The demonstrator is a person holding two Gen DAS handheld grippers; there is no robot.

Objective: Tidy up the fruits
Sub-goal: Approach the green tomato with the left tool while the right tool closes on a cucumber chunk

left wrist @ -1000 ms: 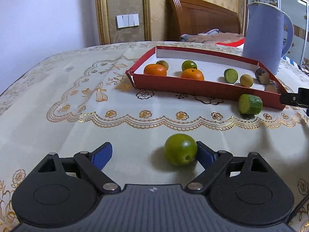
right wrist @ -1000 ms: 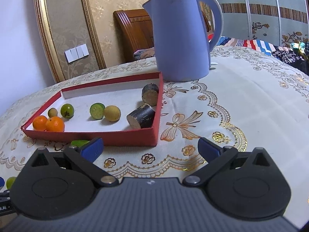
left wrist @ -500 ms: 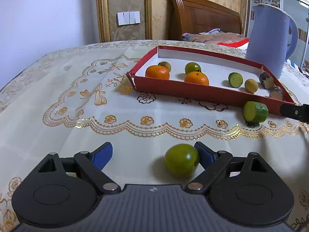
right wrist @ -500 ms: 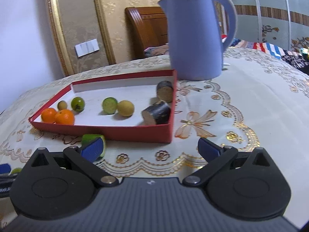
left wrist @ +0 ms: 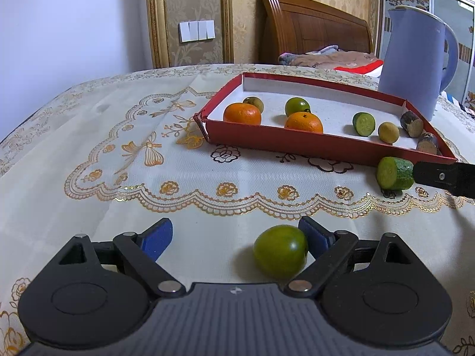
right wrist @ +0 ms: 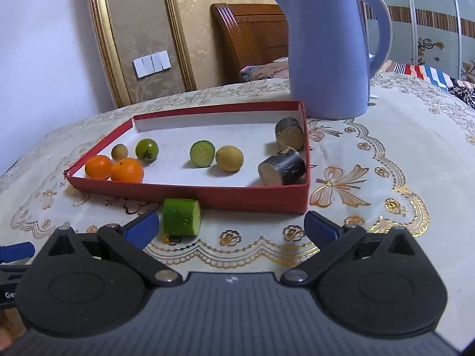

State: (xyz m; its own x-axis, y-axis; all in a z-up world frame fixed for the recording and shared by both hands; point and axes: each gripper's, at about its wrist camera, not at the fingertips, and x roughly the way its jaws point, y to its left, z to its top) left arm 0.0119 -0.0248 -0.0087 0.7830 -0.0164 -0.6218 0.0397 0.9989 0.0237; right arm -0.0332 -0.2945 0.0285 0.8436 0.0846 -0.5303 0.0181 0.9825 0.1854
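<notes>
A green round fruit [left wrist: 280,250] lies on the tablecloth between the fingers of my left gripper [left wrist: 234,237], close against the right pad [left wrist: 308,237] and far from the left one; the gripper is open. A cut cucumber piece [right wrist: 181,216] lies just in front of the red tray [right wrist: 237,197], inside my open right gripper [right wrist: 231,228] and beside its left pad [right wrist: 142,230]. The tray holds two oranges [right wrist: 126,170], a green fruit [right wrist: 147,149], small yellow fruits, another cucumber piece [right wrist: 202,153] and two dark cane pieces [right wrist: 282,167].
A tall blue kettle [right wrist: 329,50] stands behind the tray's far right corner. The left wrist view shows one finger [left wrist: 439,175] of the right gripper beside the cucumber piece [left wrist: 394,173]. A bed headboard and a wall lie beyond the table.
My right gripper has shifted left, so the cucumber piece now lies between its fingers beside the left pad. My left gripper has edged slightly forward around the green fruit.
</notes>
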